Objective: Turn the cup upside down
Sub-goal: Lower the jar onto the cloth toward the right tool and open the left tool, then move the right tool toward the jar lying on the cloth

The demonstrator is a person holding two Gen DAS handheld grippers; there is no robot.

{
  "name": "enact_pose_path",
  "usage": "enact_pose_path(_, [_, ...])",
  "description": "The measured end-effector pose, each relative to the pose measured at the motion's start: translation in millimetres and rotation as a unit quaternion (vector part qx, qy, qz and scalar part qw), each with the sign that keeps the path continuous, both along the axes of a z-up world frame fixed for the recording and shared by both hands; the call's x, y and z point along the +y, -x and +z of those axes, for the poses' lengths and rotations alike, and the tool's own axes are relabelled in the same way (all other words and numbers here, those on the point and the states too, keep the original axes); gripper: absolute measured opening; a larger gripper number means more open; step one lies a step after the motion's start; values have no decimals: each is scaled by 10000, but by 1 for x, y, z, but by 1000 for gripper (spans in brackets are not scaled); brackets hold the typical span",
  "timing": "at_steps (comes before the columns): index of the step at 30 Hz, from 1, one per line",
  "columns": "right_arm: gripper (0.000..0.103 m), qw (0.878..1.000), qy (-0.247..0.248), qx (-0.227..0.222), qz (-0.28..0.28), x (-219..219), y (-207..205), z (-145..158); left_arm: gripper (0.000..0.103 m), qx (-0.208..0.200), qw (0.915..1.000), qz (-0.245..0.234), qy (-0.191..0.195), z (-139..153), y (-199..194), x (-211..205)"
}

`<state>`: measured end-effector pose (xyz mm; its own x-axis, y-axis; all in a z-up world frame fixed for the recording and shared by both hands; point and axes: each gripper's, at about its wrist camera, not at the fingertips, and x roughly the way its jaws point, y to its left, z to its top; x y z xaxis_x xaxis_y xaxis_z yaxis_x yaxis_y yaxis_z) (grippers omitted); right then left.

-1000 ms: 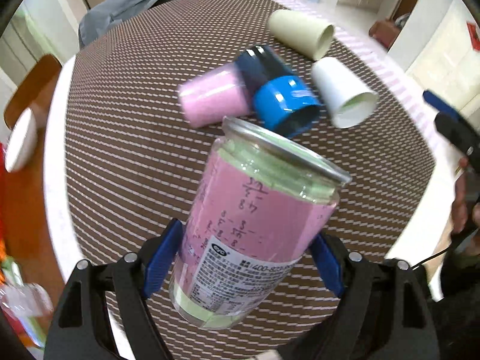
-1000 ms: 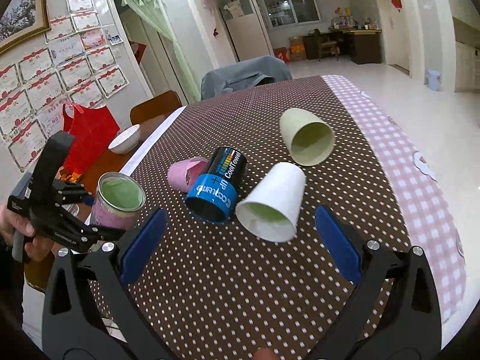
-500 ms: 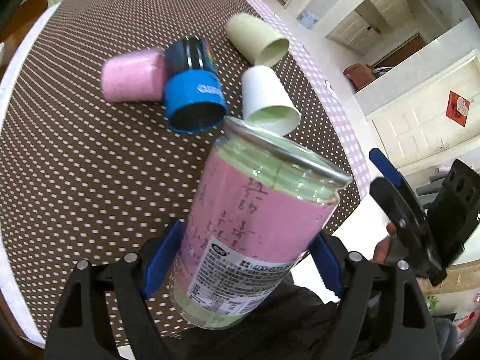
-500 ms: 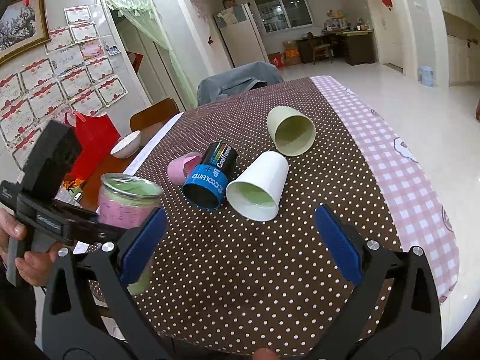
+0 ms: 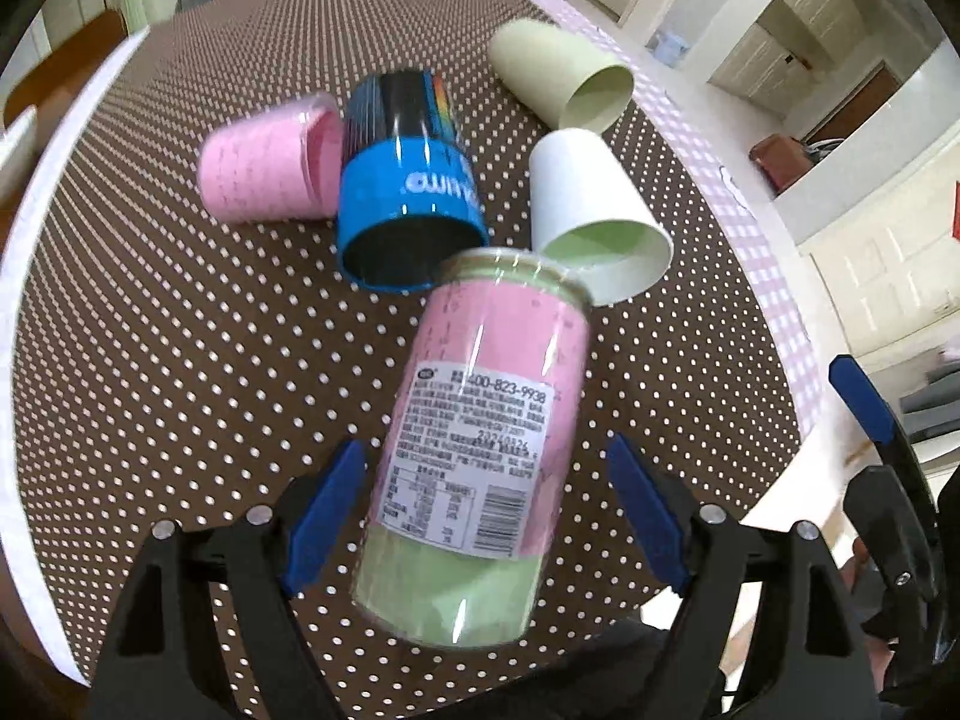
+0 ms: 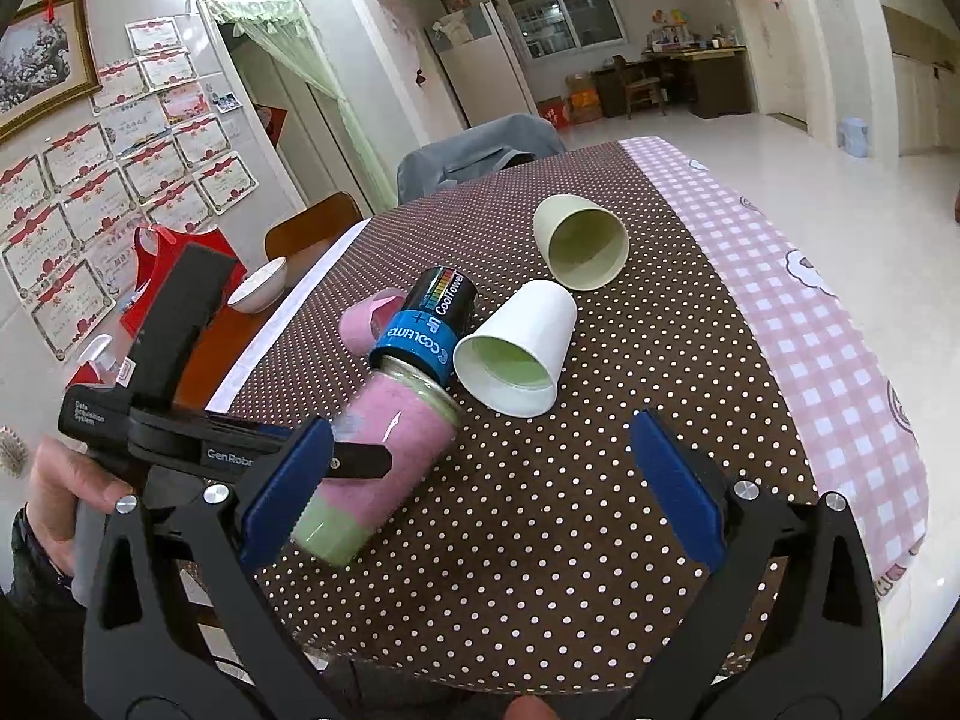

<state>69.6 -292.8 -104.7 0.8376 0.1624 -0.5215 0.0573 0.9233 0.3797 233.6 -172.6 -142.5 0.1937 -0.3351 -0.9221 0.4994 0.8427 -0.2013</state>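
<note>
Left gripper (image 5: 480,516): jaws spread wider than the pink-and-green labelled cup (image 5: 480,438), pads apart from its sides; whether anything grips it, cannot tell. Cup tilted, rim toward the blue-black can (image 5: 408,204) on the polka-dot tablecloth (image 5: 150,360). Right gripper (image 6: 480,498): wide, holding nothing, near edge.

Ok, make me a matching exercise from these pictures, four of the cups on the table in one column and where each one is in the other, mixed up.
Things:
1. pink and green can
2. white cup
3. blue and black cup
4. pale yellow cup

Places:
A. lying farthest away on the dotted tablecloth
B. lying between the pink cup and the white cup
C. tilted between the fingers of the left tool
D. on its side, green inside showing, nearest the checked edge

Pairs: 1-C, 2-D, 3-B, 4-A
</note>
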Motion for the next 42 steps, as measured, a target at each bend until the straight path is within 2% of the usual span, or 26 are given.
enact_pose_path(8, [97,10000,49,22,21,2,3,-2,81,-853,9962,158,-40,21,38,12])
enact_pose_path(12, [97,9999,118,-1,79,7,3,1,81,-1372,9900,314,-35,32,64,24])
enact_pose_path(14, [97,9999,129,-21,111,10,3,4,81,-1623,9859,400,-28,38,90,28])
enact_pose_path(18, [97,9996,193,-71,196,17,4,9,81,-1946,9791,584,50,54,112,46])
enact_pose_path(21, [97,9994,219,-108,237,21,4,12,81,-2171,9736,707,66,68,125,60])
enact_pose_path(23, [97,9993,238,-126,264,24,3,14,81,-2283,9705,774,50,82,119,74])
enact_pose_path(35, [97,9971,481,-452,388,39,11,34,81,-3183,9406,1178,-44,105,157,102])
enact_pose_path(42, [97,9959,386,-708,409,38,16,39,81,-3338,9327,1363,96,110,171,115])
